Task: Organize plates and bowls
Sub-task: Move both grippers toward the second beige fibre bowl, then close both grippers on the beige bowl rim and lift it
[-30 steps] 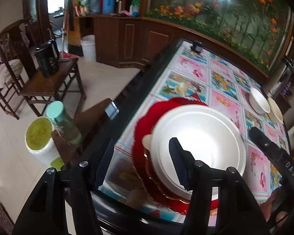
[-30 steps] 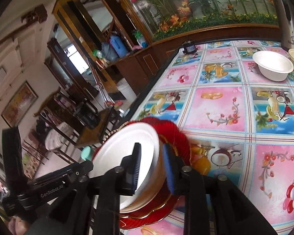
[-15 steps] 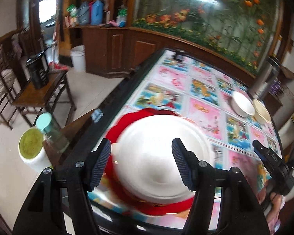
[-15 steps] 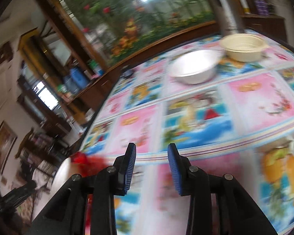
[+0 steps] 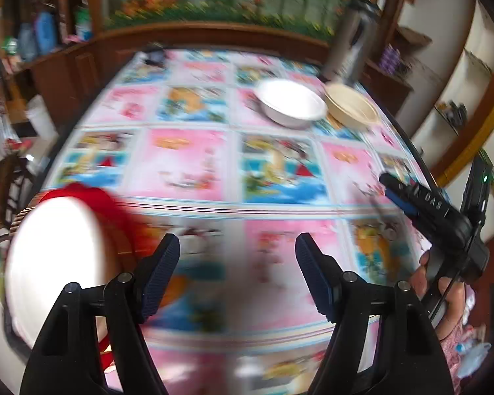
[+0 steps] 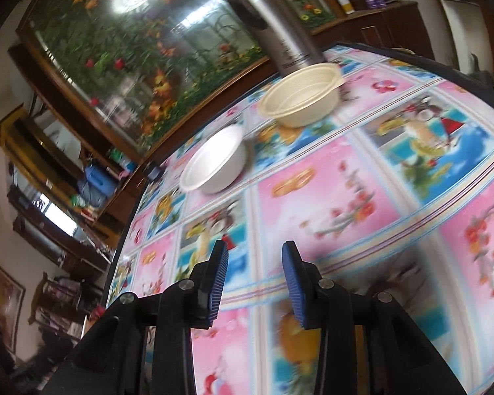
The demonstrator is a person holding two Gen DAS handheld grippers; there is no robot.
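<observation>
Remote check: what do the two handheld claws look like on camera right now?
Both are black plastic frames with silver screws and ribbed dark-blue pads: the left claw and the right claw. In the left wrist view the right unit carries white lettering, a green light and a black cable.

1. Dark-edged table, its top covered by a glossy cloth of pink and blue picture squares; much of the pattern is smeared by blur.
2. Far end: round white foam bowl, upright on the cloth.
3. Just beside it, toward the corner: cream ribbed plastic bowl, also upright; whether the rims touch cannot be told.
4. Behind the cream bowl: tall steel flask with a dark lid, standing.
5. Near edge, opposite corner: scalloped red plate carrying a white round plate, well apart from the bowls.
</observation>
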